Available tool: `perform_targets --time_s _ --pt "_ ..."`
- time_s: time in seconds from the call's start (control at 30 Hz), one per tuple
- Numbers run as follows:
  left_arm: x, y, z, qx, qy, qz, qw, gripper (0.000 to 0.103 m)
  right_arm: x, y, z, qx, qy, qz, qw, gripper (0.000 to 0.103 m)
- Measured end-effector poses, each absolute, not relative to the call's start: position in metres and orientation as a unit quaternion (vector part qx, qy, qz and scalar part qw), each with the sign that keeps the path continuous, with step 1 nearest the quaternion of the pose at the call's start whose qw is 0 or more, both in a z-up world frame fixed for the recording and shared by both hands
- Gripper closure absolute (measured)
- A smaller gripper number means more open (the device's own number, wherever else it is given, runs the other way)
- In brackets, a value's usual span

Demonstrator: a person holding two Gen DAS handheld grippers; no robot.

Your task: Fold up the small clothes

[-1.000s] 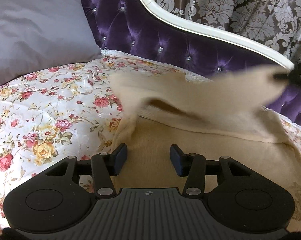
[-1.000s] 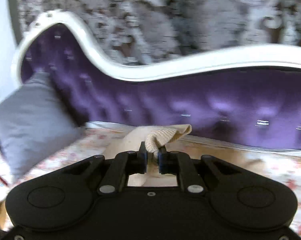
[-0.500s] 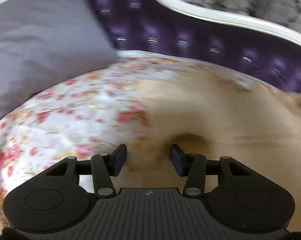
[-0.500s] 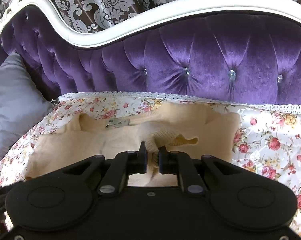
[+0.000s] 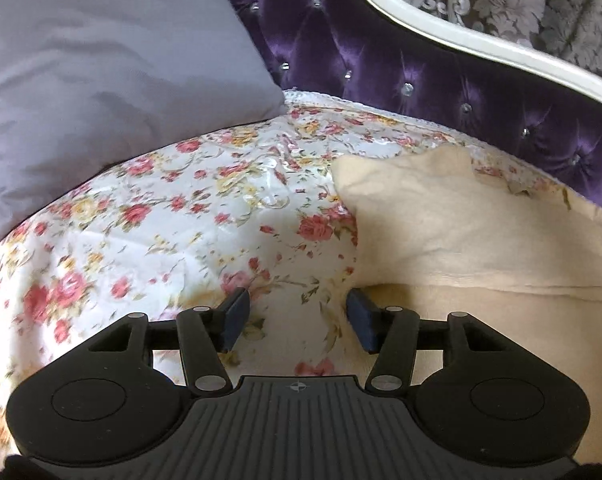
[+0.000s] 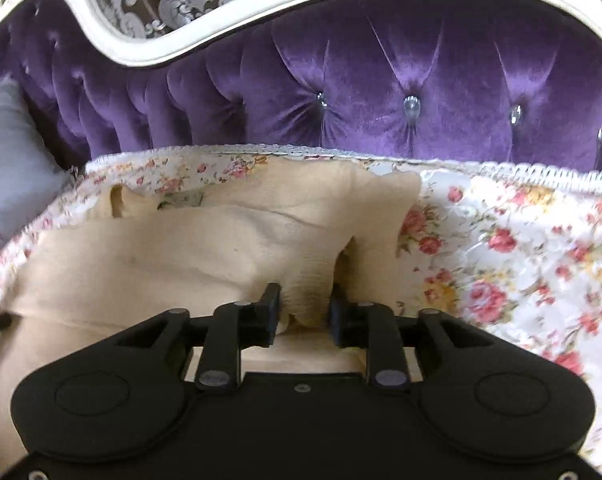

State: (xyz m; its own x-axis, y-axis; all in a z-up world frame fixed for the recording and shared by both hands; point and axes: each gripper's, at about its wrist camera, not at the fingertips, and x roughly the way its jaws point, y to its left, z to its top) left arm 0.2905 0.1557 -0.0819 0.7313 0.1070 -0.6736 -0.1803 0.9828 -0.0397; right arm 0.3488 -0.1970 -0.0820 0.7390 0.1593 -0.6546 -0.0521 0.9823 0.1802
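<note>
A cream knit garment (image 5: 461, 232) lies on the floral bedspread (image 5: 181, 216), with its upper part folded over the lower part. It also shows in the right wrist view (image 6: 205, 248). My left gripper (image 5: 297, 320) is open and empty, just left of the garment's left edge, low over the bedspread. My right gripper (image 6: 303, 312) is open, its jaws parted around a bunched fold of the garment's right side that still sits between the fingers.
A grey pillow (image 5: 101, 64) lies at the back left. A purple tufted headboard (image 6: 381, 80) with a white frame (image 6: 221, 12) runs along the back. The floral bedspread (image 6: 521, 260) extends right of the garment.
My right gripper brought the held fold down onto the garment and opened its jaws. My left gripper slid left off the garment to its left edge.
</note>
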Motion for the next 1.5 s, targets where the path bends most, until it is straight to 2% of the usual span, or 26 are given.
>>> perform_targets --time_s 0.07,0.23,0.37,0.5,0.53,0.57,0.6,0.63,0.67,0.8,0.97,1.03,1.07,1.1,1.23,1.3,1.43,1.5 --pt "0.278 0.155 -0.068 -0.053 0.336 0.085 0.937 0.051 0.344 -0.201 -0.075 0.073 0.346 0.053 0.934 0.048" --pt "0.278 0.141 -0.038 -0.052 0.294 0.054 0.953 0.051 0.337 -0.207 -0.055 0.084 0.294 0.071 0.950 0.038" --pt "0.309 0.124 -0.035 -0.040 0.291 0.034 0.955 0.051 0.358 -0.213 -0.061 0.131 0.319 0.083 0.935 0.038" --pt "0.343 0.111 -0.056 -0.009 0.316 0.035 0.948 0.051 0.378 -0.218 -0.073 0.158 0.341 0.092 0.922 0.039" --pt "0.350 0.110 -0.064 -0.001 0.327 0.037 0.944 0.051 0.383 -0.218 -0.075 0.167 0.344 0.100 0.919 0.041" --pt "0.356 0.110 -0.073 0.005 0.343 0.038 0.939 0.051 0.385 -0.218 -0.076 0.169 0.349 0.107 0.916 0.049" --pt "0.360 0.112 -0.082 0.006 0.360 0.038 0.932 0.050 0.390 -0.216 -0.076 0.164 0.354 0.110 0.914 0.064" --pt "0.361 0.115 -0.090 -0.001 0.365 0.035 0.930 0.048 0.392 -0.212 -0.075 0.150 0.356 0.112 0.916 0.075" --pt "0.357 0.120 -0.093 -0.017 0.353 0.032 0.935 0.047 0.393 -0.207 -0.071 0.129 0.349 0.115 0.921 0.091" --pt "0.349 0.127 -0.099 -0.034 0.339 0.027 0.940 0.047 0.378 -0.189 -0.050 0.030 0.275 0.118 0.954 0.090" --pt "0.349 0.123 -0.100 -0.026 0.336 0.032 0.941 0.044 0.399 -0.202 -0.083 0.007 0.352 0.047 0.935 0.082" --pt "0.350 0.122 -0.099 -0.022 0.335 0.030 0.942 0.042 0.391 -0.211 -0.084 0.029 0.340 0.038 0.939 0.065" --pt "0.351 0.122 -0.099 -0.021 0.334 0.029 0.942 0.041 0.386 -0.214 -0.081 0.039 0.336 0.029 0.941 0.047" --pt "0.351 0.123 -0.099 -0.022 0.333 0.029 0.942 0.041 0.379 -0.217 -0.078 0.050 0.330 0.026 0.942 0.034" --pt "0.344 0.125 -0.098 -0.023 0.339 0.031 0.940 0.028 0.350 -0.221 -0.070 0.060 0.323 0.043 0.944 0.027" --pt "0.336 0.125 -0.096 -0.027 0.346 0.027 0.938 0.026 0.335 -0.219 -0.070 0.059 0.330 0.053 0.941 0.017" --pt "0.314 0.125 -0.093 -0.016 0.368 0.015 0.930 0.024 0.302 -0.217 -0.075 0.062 0.349 0.063 0.933 0.013" --pt "0.302 0.122 -0.094 -0.006 0.376 0.012 0.926 0.019 0.284 -0.217 -0.078 0.066 0.354 0.063 0.931 0.010"
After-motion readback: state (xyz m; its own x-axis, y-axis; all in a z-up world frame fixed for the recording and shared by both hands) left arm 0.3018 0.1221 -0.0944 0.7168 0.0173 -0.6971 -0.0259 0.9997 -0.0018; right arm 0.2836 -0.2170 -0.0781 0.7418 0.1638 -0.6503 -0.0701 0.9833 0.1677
